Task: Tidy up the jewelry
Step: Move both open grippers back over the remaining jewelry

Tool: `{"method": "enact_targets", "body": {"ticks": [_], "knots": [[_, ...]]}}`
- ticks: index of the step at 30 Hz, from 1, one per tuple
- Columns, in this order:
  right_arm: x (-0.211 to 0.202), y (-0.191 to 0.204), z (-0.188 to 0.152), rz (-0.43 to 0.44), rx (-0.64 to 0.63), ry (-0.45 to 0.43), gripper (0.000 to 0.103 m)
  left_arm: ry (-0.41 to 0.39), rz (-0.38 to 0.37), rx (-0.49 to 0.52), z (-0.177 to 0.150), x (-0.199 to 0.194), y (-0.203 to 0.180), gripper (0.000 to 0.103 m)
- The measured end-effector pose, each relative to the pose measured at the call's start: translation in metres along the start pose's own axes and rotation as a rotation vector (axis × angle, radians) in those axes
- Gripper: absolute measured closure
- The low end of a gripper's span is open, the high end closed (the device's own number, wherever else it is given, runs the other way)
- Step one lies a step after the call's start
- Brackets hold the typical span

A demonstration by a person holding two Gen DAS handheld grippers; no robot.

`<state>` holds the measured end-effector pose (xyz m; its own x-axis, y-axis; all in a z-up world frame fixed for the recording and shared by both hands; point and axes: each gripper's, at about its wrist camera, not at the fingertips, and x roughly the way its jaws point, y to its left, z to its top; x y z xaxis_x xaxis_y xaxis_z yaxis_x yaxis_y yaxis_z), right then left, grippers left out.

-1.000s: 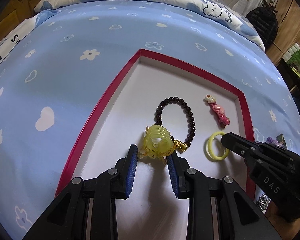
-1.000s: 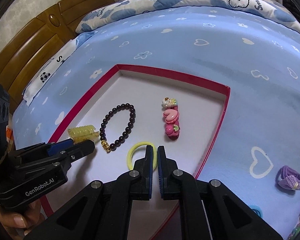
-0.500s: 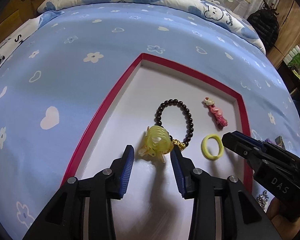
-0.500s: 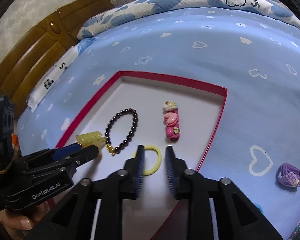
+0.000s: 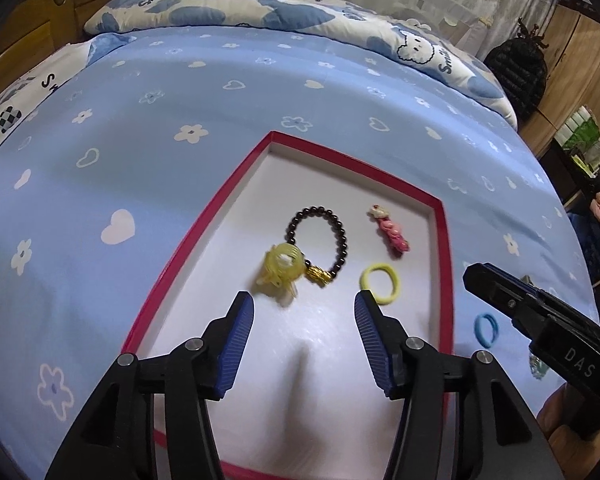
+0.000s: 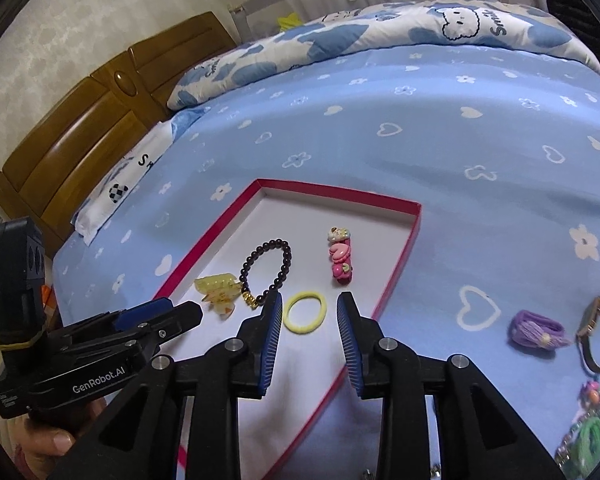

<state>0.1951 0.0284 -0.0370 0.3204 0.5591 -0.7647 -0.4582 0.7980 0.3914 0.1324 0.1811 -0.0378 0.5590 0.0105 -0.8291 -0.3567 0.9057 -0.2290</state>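
In the right wrist view, the left gripper [image 6: 188, 312] sits at lower left, its jaws opening with nothing between them. Inside the red-rimmed box [image 6: 396, 276] on the blue bedsheet [image 6: 380, 120] lie, left to right, a yellow hair claw [image 6: 218, 292], a dark bead bracelet [image 6: 266, 270], a yellow hair tie [image 6: 305, 312] and a pink clip [image 6: 341, 260]. The right gripper [image 6: 308, 312] hangs at bottom centre, jaws opening, empty.

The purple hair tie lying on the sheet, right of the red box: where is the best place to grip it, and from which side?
Probably from above, across the bunched loop of the purple hair tie, at the end away from its small charm. It lies flat on the sheet, apart from the watch beside it, so a grip at that end keeps the pads off the watch.
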Motion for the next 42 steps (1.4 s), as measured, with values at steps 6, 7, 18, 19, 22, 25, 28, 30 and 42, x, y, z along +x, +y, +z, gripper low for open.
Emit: {"method": "enact_targets", "body": {"ticks": [6,7,18,19,22,25,28,30,42], "knots": [[-0.027,-0.008,-0.012,-0.004,0.013,-0.030,0.069,-0.015,-0.019,-0.005,-0.009,-0.019,-0.005,0.045],[-0.032,-0.011,-0.014,-0.007,0.018,-0.035,0.069,-0.017,-0.024,-0.005,-0.011,-0.023,-0.007,0.045],[-0.084,-0.047,-0.034,-0.065,0.075,-0.094,0.064,-0.031,-0.075,0.029,-0.020,-0.043,-0.028,0.044],[-0.088,-0.051,-0.036,-0.070,0.082,-0.099,0.064,-0.030,-0.078,0.034,-0.020,-0.043,-0.029,0.044],[-0.099,-0.061,-0.043,-0.084,0.099,-0.109,0.063,-0.032,-0.089,0.051,-0.021,-0.046,-0.038,0.044],[-0.109,-0.069,-0.047,-0.095,0.118,-0.122,0.062,-0.035,-0.099,0.068,-0.021,-0.050,-0.046,0.043],[-0.121,-0.077,-0.052,-0.107,0.131,-0.138,0.062,-0.039,-0.110,0.088,-0.022,-0.053,-0.055,0.042],[-0.128,-0.083,-0.055,-0.118,0.138,-0.148,0.060,-0.039,-0.115,0.102,-0.023,-0.054,-0.061,0.042],[-0.160,-0.129,-0.071,-0.188,0.218,-0.192,0.059,-0.011,-0.133,0.201,-0.021,-0.040,-0.104,0.039]]}}
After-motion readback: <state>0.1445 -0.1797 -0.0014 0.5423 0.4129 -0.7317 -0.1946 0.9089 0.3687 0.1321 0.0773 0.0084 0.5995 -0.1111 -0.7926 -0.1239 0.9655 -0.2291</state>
